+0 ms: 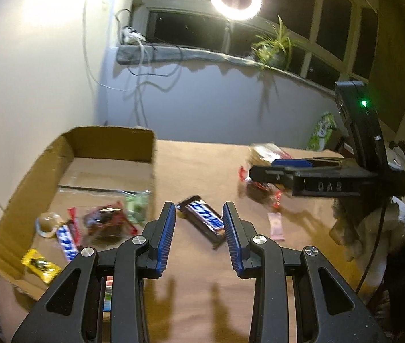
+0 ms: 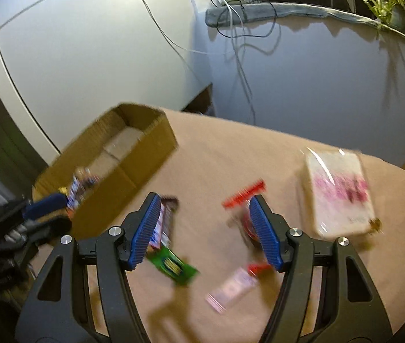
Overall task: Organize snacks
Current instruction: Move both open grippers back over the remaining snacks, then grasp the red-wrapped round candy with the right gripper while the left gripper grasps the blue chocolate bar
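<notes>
Snickers bar [image 1: 204, 220] lay on the bench [image 1: 202, 294] between the left tool's [image 1: 199, 235] spread fingers; the right tool [image 2: 202, 233] hovered spread, empty, beside a red-wrapped candy [image 2: 245, 200].

A tan-covered table [image 1: 196, 165] carries everything. On it, left of the left tool's fingers, sits an open cardboard box [image 1: 31, 177]. Between and just beyond those fingers lies a dark chocolate bar with blue lettering [image 1: 204, 220]; right of them, a small pink packet [image 1: 276, 225]. Ahead of the right tool lie a green wrapper [image 2: 174, 265], a red-ended clear packet [image 2: 244, 197], and, further right, a pink-printed pack [image 2: 338, 191].
</notes>
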A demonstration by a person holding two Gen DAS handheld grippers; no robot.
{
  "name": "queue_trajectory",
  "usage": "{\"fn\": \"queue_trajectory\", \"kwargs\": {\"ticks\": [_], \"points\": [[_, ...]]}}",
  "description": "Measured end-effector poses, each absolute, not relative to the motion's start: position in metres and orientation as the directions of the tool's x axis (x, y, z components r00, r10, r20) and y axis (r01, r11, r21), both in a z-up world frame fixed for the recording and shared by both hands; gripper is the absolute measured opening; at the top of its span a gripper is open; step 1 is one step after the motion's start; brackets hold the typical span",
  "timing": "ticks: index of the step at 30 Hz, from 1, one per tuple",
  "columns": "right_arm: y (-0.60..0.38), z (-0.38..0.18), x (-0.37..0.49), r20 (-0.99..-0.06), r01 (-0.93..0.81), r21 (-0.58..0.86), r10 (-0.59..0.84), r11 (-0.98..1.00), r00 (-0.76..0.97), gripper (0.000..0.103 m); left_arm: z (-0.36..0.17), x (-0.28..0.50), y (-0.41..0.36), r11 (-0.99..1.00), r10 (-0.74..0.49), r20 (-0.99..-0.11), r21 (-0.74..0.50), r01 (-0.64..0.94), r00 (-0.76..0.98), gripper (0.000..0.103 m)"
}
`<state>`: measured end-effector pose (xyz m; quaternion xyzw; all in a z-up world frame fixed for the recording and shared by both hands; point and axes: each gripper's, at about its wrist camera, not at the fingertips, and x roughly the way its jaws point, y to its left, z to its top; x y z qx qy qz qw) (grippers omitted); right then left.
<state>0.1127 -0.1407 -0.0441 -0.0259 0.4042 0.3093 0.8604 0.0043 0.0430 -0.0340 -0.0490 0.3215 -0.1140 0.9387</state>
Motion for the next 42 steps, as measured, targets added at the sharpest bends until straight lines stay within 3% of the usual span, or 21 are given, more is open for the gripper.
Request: {"fn": "queue_trajectory", "kwargs": {"ticks": [9,16,19,24,30,32,34,37,42], "points": [[-0.168,-0.080,0.091,-0.779,-0.554,0.190,0.468,0.810,0.417,0.067,-0.051,0.010,0.010,0.955,-0.292,-0.651,-0.162,0.248,0.701,0.033],[-0.173,-0.096,0.084,-0.800,-0.554,0.186,0.452,0.811,0.394,0.049,-0.055,0.030,-0.001,0.946,-0.323,-0.683,-0.207,0.251,0.655,0.033],[-0.172,-0.097,0.086,-0.805,-0.553,0.181,0.446,0.813,0.392,0.049,-0.055,0.045,-0.008,0.946,-0.322,-0.693,-0.209,0.247,0.645,0.027],[-0.183,-0.089,0.088,-0.790,-0.537,0.181,0.447,0.824,0.420,0.047,-0.059,0.053,-0.017,0.948,-0.315,-0.711,-0.201,0.246,0.629,0.026],[-0.191,-0.072,0.107,-0.754,-0.522,0.215,0.480,0.825,0.449,0.047,-0.058,0.047,-0.014,0.974,-0.224,-0.704,-0.139,0.178,0.674,0.027],[-0.186,-0.071,0.115,-0.752,-0.526,0.232,0.494,0.818,0.437,0.047,-0.062,0.051,-0.012,0.976,-0.216,-0.724,-0.147,0.160,0.656,0.031],[-0.178,-0.070,0.120,-0.749,-0.540,0.249,0.513,0.804,0.420,0.048,-0.066,0.053,-0.009,0.977,-0.212,-0.734,-0.159,0.141,0.645,0.047],[-0.167,-0.071,0.123,-0.755,-0.547,0.232,0.503,0.805,0.420,0.048,-0.067,0.051,-0.006,0.984,-0.178,-0.735,-0.143,0.107,0.654,0.056],[-0.154,-0.078,0.132,-0.765,-0.539,0.196,0.471,0.819,0.438,0.048,-0.076,0.058,-0.006,0.985,-0.171,-0.760,-0.155,0.080,0.627,0.061]]}}
